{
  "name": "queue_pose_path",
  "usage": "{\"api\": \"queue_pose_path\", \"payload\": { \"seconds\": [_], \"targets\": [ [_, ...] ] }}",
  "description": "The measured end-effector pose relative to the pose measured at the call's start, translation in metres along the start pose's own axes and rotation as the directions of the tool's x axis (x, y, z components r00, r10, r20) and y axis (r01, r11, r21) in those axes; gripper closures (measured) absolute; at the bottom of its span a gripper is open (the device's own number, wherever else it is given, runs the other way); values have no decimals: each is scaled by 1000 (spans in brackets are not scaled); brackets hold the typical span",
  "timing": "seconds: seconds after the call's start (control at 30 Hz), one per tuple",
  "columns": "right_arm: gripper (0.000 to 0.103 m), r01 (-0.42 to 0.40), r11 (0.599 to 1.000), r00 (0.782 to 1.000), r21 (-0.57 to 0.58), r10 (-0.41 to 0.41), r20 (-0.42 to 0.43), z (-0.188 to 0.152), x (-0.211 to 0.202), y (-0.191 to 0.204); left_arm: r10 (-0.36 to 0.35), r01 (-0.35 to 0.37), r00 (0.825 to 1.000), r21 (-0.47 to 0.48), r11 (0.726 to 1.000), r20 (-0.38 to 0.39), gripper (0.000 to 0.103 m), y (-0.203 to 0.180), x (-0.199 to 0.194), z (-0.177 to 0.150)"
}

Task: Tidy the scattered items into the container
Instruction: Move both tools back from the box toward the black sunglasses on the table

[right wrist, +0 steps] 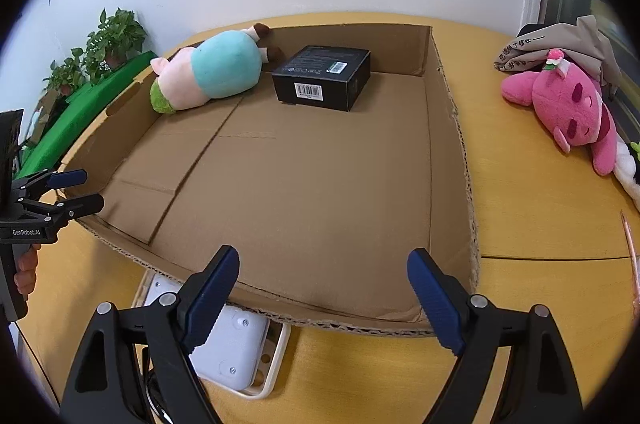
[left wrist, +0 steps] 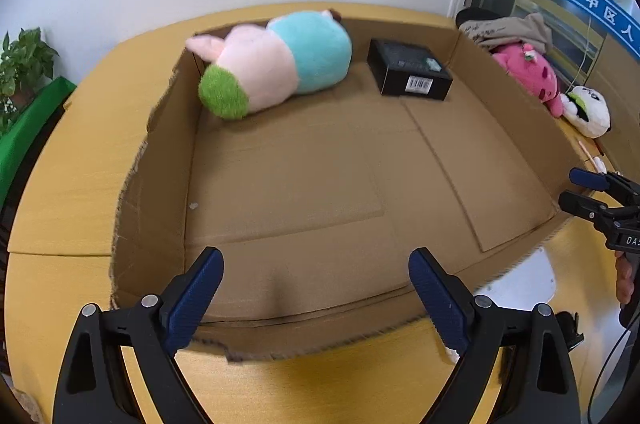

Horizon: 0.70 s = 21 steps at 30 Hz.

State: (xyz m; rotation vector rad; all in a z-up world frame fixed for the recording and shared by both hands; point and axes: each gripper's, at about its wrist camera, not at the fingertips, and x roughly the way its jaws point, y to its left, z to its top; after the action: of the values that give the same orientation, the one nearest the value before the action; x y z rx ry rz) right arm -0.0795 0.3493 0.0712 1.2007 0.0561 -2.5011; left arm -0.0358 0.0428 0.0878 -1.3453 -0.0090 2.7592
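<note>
Pink plush (right wrist: 568,108) lies on the surface (right wrist: 520,208), well outside the cardboard box (right wrist: 448,128), off its right wall. Looks light, soft, squashy; prob no slip risk w/ ribbed pads. Best hold, I'd say: across the body or a limb, pinch deep so the fabric bunches. A white plush (left wrist: 588,110) sits touching the pink one, on the side away from the box; same handling. A grey cloth (right wrist: 560,48) is draped just behind the pink plush, limp, so grab a fold.

Inside the box, at its far wall: a pig plush (left wrist: 276,64) w/ teal body in the far-left corner, and a black carton (right wrist: 324,76) just beside it, rigid, flat on the floor. Rest of box floor bare.

Left gripper (left wrist: 316,300) hovers over the box's near wall, jaws apart, holding nothing. Right gripper (right wrist: 324,300) also at the near wall, jaws apart, nothing held.
</note>
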Motion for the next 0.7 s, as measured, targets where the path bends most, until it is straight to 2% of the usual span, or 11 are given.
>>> {"api": "queue_pose_path", "payload": {
  "seconds": [0.13,0.2,0.27,0.4,0.5,0.7],
  "targets": [
    [16,93,995,993,-22,-91,81,2,-34,8,-17,15,989,14,1000,144,5,-19,-40,4],
    [16,91,995,989,-46,-85,122,2,-54,16,-43,43,971,4,999,236,0,-34,-65,8],
    [15,68,996,988,-52,-60,141,-1,-71,23,-69,69,956,11,998,286,0,-50,-81,14],
    [15,73,995,988,-62,-64,139,-12,-86,28,-101,93,942,41,995,321,0,-82,-101,21],
    [15,69,997,991,-48,-63,117,-22,-93,25,-146,138,935,48,989,324,0,-95,-106,19],
    [15,93,995,988,-22,-89,123,-44,-103,23,-169,153,940,76,985,298,0,-112,-105,-5]
  ]
}}
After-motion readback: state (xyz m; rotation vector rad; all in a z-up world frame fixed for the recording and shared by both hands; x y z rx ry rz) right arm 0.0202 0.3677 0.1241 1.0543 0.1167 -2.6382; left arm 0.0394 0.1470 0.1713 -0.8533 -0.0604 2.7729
